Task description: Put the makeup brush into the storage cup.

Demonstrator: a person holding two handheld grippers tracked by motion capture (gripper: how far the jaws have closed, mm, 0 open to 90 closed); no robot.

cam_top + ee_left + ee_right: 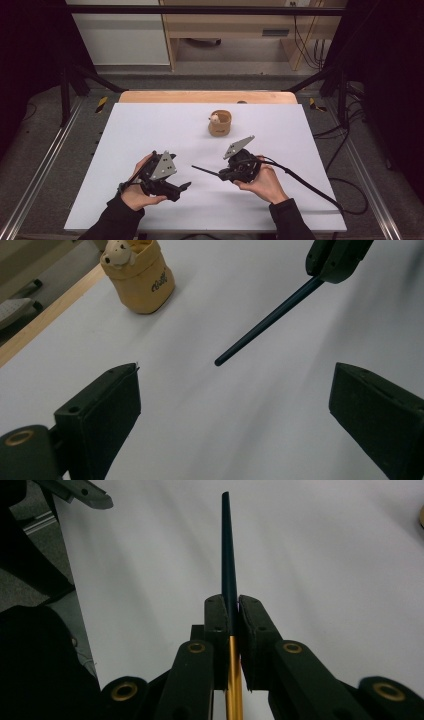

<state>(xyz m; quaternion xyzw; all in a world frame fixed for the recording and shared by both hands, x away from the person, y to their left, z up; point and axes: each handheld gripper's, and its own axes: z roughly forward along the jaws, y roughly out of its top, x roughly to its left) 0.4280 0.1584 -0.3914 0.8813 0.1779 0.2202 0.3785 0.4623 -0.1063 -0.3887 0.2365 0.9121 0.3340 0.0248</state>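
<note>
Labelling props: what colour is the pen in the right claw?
Dark blue pen, gold at the rear end; right gripper view shows it best.

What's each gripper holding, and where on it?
Right gripper clamps a thin dark stick where dark meets gold, long dark end sticking out ahead. Left gripper open, holds nothing.

Two dark-sleeved forearms are reaching in from the near edge. The left hand point(135, 187) is holding the left gripper point(184, 186) low and pointing right, its jaws standing wide apart. The right hand point(262, 182) is gripping the right gripper point(221, 175), apparently pointing left, jaws pressed together.
</note>
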